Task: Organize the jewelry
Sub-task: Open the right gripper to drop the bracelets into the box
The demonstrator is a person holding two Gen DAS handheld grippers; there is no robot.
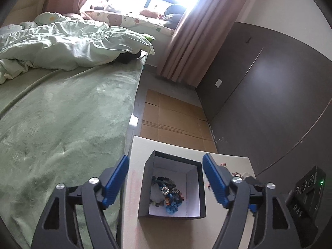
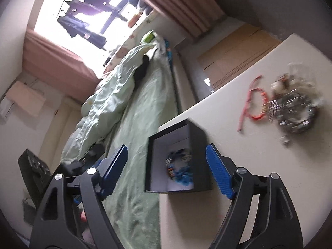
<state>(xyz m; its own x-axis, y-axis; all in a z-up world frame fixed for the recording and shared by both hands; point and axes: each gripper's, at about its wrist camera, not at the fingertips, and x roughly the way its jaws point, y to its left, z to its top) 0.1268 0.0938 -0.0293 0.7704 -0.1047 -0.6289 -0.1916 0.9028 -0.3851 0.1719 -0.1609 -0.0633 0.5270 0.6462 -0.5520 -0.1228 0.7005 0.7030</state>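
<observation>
Left tool [image 1: 166, 183] wide apart — box [image 1: 146, 188] between, bracelets [image 1: 168, 195] inside

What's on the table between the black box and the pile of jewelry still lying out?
Only bare white tabletop lies between the black box and the loose jewelry pile; its orange-red strand is nearest the box. The right wrist view shows this.

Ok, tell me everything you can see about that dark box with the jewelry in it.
The box is small, square and open-topped, dark outside with a pale lining, and looks like card. It stands upright on the white table near the edge beside the bed. Inside lies a tangle of jewelry, mostly blue beads with flower-shaped pieces. Neither open gripper touches it.
</observation>
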